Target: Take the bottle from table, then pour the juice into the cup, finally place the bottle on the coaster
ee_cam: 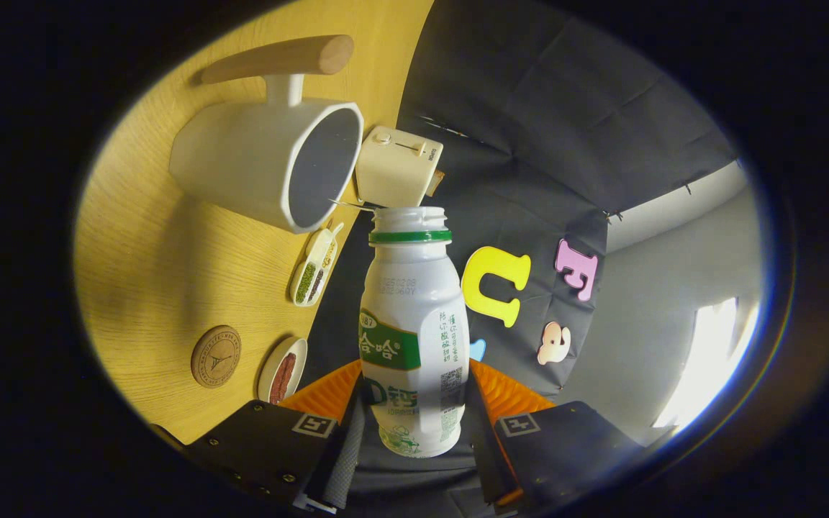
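1. Tool (414,424) closed on both sides of the bottle (414,331), gripping its lower body – mouth left clear for pouring.
2. Bottle rolled sideways, mouth beside the cup (270,162) at ten o'clock – apparently mid-pour.
3. Coaster (216,356) at eight o'clock on the tabletop (162,288), unoccupied.

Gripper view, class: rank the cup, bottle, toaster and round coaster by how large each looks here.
1. Cup and bottle, held in the hand-held gripper: alike, and the bottle is nearest, so unranked.
2. Toaster.
3. Coaster.

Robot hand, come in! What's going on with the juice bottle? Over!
Gripper shut on bottle. Bottle tipped, mouth at cup rim. Coaster free.
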